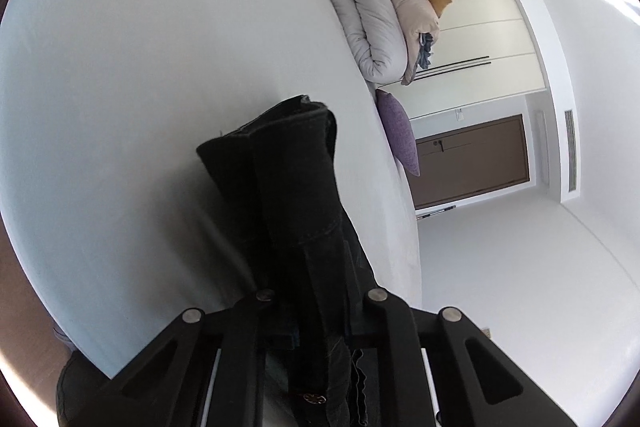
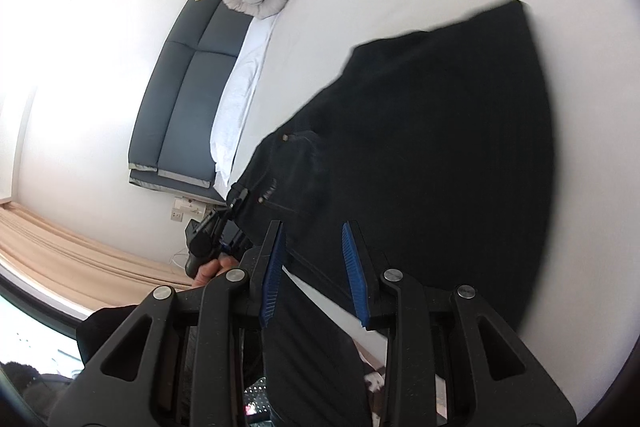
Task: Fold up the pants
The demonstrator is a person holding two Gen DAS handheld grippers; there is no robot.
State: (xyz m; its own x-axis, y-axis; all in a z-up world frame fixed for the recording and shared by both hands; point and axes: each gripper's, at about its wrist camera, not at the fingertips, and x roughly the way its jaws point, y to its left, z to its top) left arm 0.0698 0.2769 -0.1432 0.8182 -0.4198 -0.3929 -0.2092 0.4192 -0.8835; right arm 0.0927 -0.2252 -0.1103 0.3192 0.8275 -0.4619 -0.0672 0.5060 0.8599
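The left gripper point(image 1: 316, 311) is clamping the black jeans point(image 2: 432, 147) at the waistband, lifting them over the white bed point(image 1: 160, 47). The right gripper point(image 2: 314, 259) is hanging open, holding nothing. Likely mid-fold; next, grab a free edge. The rolled duvet point(image 1: 372, 23) and purple cushion point(image 1: 398, 131) are sitting well apart.

Left gripper point(image 1: 316, 311) fingertips: buried under the black pants point(image 1: 296, 195), jaws unseen.
Pants far edge point(image 2: 496, 7): smeared by motion blur.
Pants waist: cut off by the lower picture edge.
Bed point(image 1: 160, 47): corners out of frame.
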